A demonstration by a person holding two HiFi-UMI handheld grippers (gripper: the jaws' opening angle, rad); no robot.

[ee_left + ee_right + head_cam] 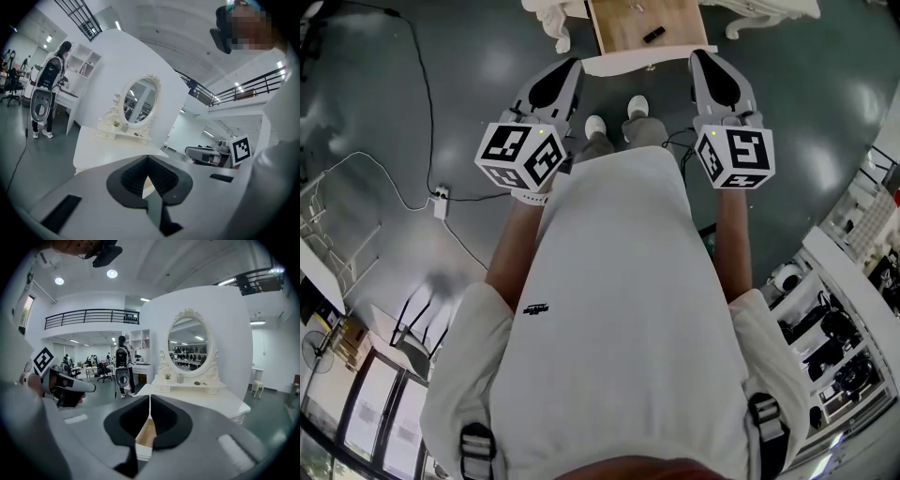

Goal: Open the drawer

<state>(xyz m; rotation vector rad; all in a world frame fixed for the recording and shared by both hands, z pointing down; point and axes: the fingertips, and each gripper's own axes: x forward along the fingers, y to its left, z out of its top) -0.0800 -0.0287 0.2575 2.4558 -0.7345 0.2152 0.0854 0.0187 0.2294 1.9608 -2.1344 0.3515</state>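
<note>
The white dressing table's drawer (623,23) stands pulled out at the top of the head view, showing a wooden bottom with a small black object (652,35) in it. Its white front (647,63) faces the person's shoes. My left gripper (567,66) and right gripper (703,58) are held up on either side of the drawer front, both shut and empty, touching nothing. In the right gripper view the shut jaws (150,399) frame a strip of the drawer (146,434). The left gripper view shows its shut jaws (148,159) below the table top (108,145) and oval mirror (139,103).
A person with a backpack (123,364) stands beyond the table on the left. A black cable (412,169) runs over the grey floor to a power strip (441,202). Shelves with equipment (844,309) line the right side. Carved white table legs (558,23) flank the drawer.
</note>
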